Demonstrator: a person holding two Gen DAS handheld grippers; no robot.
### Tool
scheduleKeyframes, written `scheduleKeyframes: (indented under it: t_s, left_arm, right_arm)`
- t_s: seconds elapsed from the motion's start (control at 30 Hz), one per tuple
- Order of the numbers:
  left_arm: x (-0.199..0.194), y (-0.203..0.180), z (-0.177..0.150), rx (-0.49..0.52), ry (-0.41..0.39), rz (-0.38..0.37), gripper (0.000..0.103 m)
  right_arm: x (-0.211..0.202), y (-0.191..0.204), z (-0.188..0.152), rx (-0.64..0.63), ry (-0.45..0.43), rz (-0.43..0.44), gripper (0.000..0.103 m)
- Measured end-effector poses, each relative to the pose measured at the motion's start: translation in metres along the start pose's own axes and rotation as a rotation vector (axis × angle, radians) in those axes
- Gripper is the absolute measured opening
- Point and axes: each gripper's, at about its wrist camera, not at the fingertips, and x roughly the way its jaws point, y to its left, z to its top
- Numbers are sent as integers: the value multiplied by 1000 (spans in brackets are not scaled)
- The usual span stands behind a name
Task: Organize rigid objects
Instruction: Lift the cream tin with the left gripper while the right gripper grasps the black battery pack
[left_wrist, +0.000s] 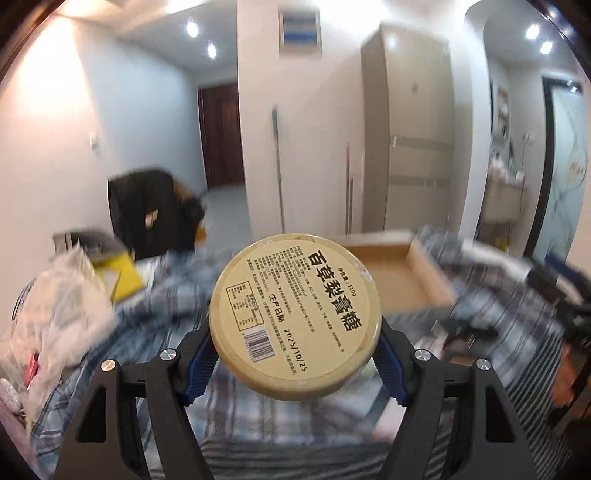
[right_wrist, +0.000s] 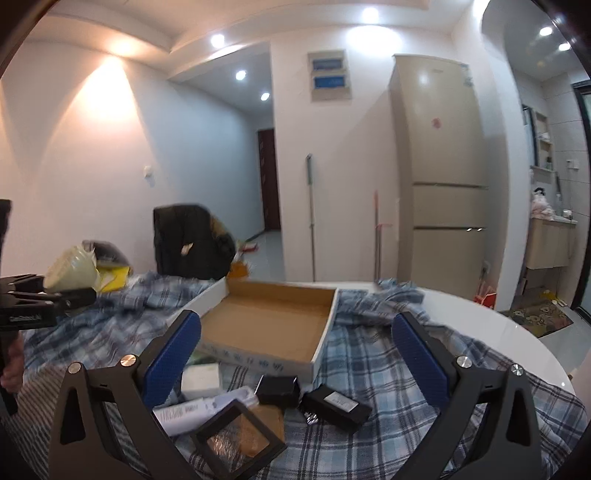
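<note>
A: The left claw (left_wrist: 295, 363) is clamped on the round candy tin (left_wrist: 295, 314), pads on its rim at about 8 and 4 o'clock, carried in the air above the checked cloth. A smooth round rim could slip out if the claw tilts.

B: And the cardboard tray (right_wrist: 271, 321)?

A: It lies at 1 o'clock from the tin. Dropped short, the tin strikes the near wall and rolls.

B: The right claw (right_wrist: 295, 354)?

A: Its jaws stand wide with nothing between them, above the black boxes (right_wrist: 334, 406) on the desk (right_wrist: 491, 317). It could knock them.
</note>
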Motion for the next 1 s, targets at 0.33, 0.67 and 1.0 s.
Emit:
scheduleKeyframes:
  t_s: [0.33,0.67,1.0]
  left_arm:
    - [10,-46,26,17,-203,-43,76]
    - [56,-27,2,-102,-63,-105,76]
    - [55,-19,-7,-136,-69,-146,76]
  right_arm:
    - [6,-21,6,73,37,-112,103]
    - [57,-58,-20,232,380,-101,103]
    - [104,-50,-36,199,652,28,64]
